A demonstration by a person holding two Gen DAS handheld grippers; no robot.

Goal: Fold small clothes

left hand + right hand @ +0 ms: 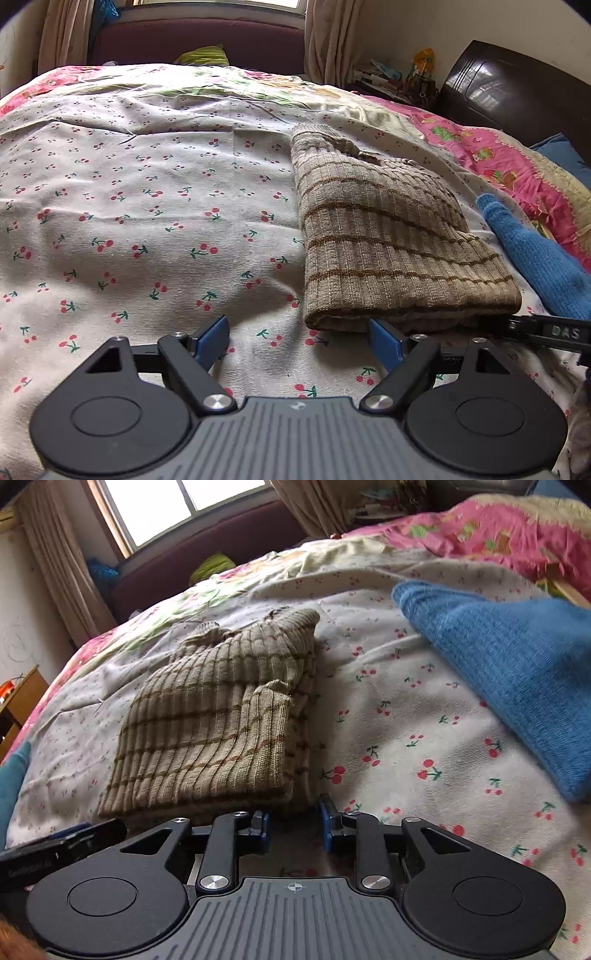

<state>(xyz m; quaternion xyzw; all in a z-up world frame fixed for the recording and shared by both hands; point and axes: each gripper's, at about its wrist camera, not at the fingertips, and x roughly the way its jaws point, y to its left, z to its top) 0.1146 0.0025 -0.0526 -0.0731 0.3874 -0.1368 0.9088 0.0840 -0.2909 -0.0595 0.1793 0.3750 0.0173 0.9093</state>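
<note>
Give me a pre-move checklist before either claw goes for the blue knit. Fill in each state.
1. Left claw empty and open: ok.
2. Right claw empty, jaws parted: ok.
3. Striped brown sweater folded on the cherry-print sheet: ok, though one flap sits loosely on top.
4. Both claws clear of the sweater's near edge: cannot tell, they sit very close.
5. Blue knit lies apart from the sweater: ok.
6. Blue knit fully in view: not ok, cut off by the frame.

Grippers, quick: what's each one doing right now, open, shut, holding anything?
Left gripper: jaws wide open, empty, at the near edge of the folded striped sweater.
Right gripper: jaws open, narrower gap, holding nothing, at the same edge.
</note>
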